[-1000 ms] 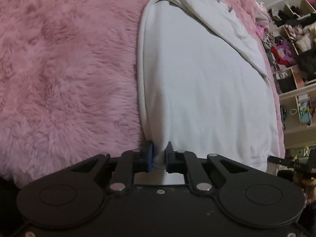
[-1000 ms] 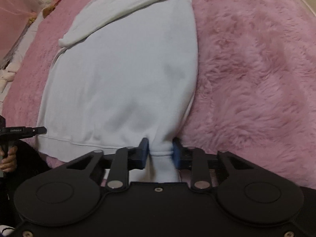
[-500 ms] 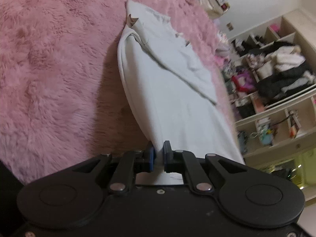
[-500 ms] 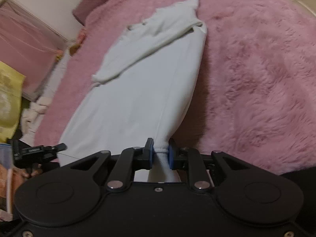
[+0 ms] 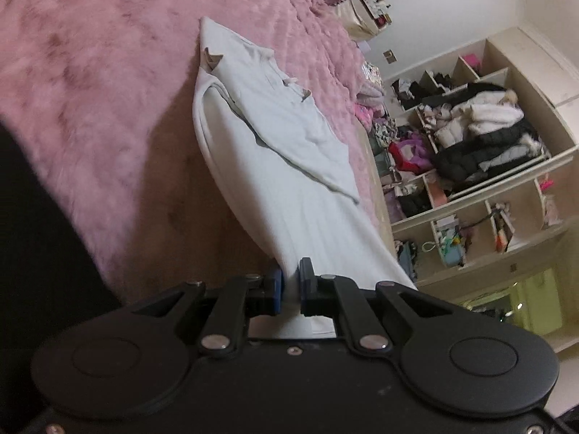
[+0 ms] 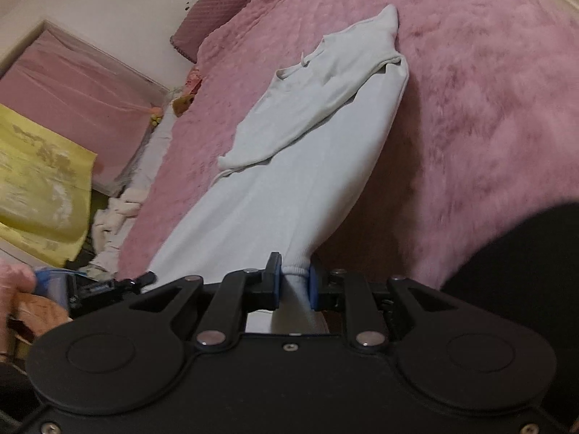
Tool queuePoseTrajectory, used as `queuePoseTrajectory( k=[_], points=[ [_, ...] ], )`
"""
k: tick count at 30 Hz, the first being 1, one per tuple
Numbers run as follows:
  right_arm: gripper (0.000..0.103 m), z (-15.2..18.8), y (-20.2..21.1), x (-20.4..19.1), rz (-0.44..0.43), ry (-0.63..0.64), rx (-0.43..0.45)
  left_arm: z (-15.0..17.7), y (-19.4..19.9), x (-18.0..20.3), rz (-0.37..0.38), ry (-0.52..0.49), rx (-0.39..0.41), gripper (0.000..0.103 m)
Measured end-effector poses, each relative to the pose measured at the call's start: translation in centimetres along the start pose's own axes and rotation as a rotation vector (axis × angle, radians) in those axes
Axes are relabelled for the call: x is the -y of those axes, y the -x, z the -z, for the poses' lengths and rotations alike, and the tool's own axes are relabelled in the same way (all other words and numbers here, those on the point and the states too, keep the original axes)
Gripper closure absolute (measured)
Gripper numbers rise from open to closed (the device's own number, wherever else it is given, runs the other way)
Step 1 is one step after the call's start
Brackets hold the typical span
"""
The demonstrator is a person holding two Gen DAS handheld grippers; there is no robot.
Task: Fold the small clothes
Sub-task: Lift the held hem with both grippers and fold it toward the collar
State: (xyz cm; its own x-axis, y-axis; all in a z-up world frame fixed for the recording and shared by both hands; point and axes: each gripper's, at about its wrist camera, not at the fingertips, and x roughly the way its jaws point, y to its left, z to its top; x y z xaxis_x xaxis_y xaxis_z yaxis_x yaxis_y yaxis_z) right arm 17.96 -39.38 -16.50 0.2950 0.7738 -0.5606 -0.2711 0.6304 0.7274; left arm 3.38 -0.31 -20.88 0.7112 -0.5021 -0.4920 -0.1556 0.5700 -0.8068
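Observation:
A white hooded sweatshirt (image 5: 286, 166) lies lengthwise on a fluffy pink blanket (image 5: 90, 72), its sleeve folded across the body. Its near hem is lifted off the blanket. My left gripper (image 5: 289, 282) is shut on the hem's left corner, cloth pinched between the blue pads. In the right wrist view the same sweatshirt (image 6: 311, 166) stretches away from me, and my right gripper (image 6: 295, 284) is shut on the ribbed right hem corner. The left gripper (image 6: 108, 284) shows at the lower left of that view. The hood end still rests on the pink blanket (image 6: 488, 108).
Open wardrobe shelves (image 5: 481, 166) crammed with clothes stand past the bed's right side. A mauve pillow (image 6: 224, 3) lies at the head of the bed, with a pink screen (image 6: 72, 97) and a yellow cloth (image 6: 39, 188) to the left. Dark clothing (image 6: 524, 271) of the person fills the near right.
Both grippers have risen and moved back with the hem, lifting the sweatshirt's lower half off the blanket. The views have tilted up, so the room's walls and shelves now show.

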Motion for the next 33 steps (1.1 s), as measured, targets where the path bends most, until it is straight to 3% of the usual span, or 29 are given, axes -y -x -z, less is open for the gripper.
queuePoseTrajectory(
  k=[4, 10, 15, 17, 20, 22, 25, 27, 28, 29, 33],
  points=[
    [0.091, 0.7, 2.1, -0.9, 0.021, 0.006, 0.03, 0.4, 1.8, 0.6, -0.033, -0.012, 0.05, 0.097],
    [0.091, -0.5, 2.5, -2.6, 0.0, 0.126, 0.167, -1.2, 2.1, 1.9, 0.045, -0.053, 0.319, 0.097],
    [0.091, -2.0, 0.3, -2.6, -0.097, 0.126, 0.265, -4.2, -0.6, 2.7, 0.044, -0.067, 0.367, 0.096],
    [0.091, -3.1, -0.8, -2.2, -0.101, 0.117, 0.264, -5.1, -1.2, 2.7, 0.052, -0.071, 0.403, 0.102],
    [0.091, -4.7, -2.3, -1.7, -0.083, 0.079, 0.256, -7.4, -2.3, 2.4, 0.076, -0.046, 0.419, 0.102],
    [0.091, -5.7, -2.9, -1.3, -0.073, 0.06, 0.258, -8.6, -3.3, 1.9, 0.031, -0.028, 0.4, 0.102],
    [0.091, -7.1, -4.2, -0.7, -0.065, 0.026, 0.226, -8.6, -4.9, 1.4, -0.106, -0.035, 0.291, 0.101],
    [0.091, -7.3, -5.0, -0.4, -0.036, 0.021, 0.182, -7.9, -5.9, 1.3, -0.237, -0.087, 0.197, 0.091],
    [0.091, -7.1, -5.0, -0.2, -0.022, 0.024, 0.166, -7.4, -6.6, 0.9, -0.292, -0.095, 0.12, 0.071],
    [0.091, -6.9, -5.0, 0.1, -0.019, 0.021, 0.154, -6.9, -7.1, 0.4, -0.319, -0.084, 0.054, 0.063],
    [0.091, -6.6, -4.1, 1.1, -0.028, -0.021, 0.146, -5.6, -8.6, -0.9, -0.412, -0.101, -0.094, 0.057]
  ],
)
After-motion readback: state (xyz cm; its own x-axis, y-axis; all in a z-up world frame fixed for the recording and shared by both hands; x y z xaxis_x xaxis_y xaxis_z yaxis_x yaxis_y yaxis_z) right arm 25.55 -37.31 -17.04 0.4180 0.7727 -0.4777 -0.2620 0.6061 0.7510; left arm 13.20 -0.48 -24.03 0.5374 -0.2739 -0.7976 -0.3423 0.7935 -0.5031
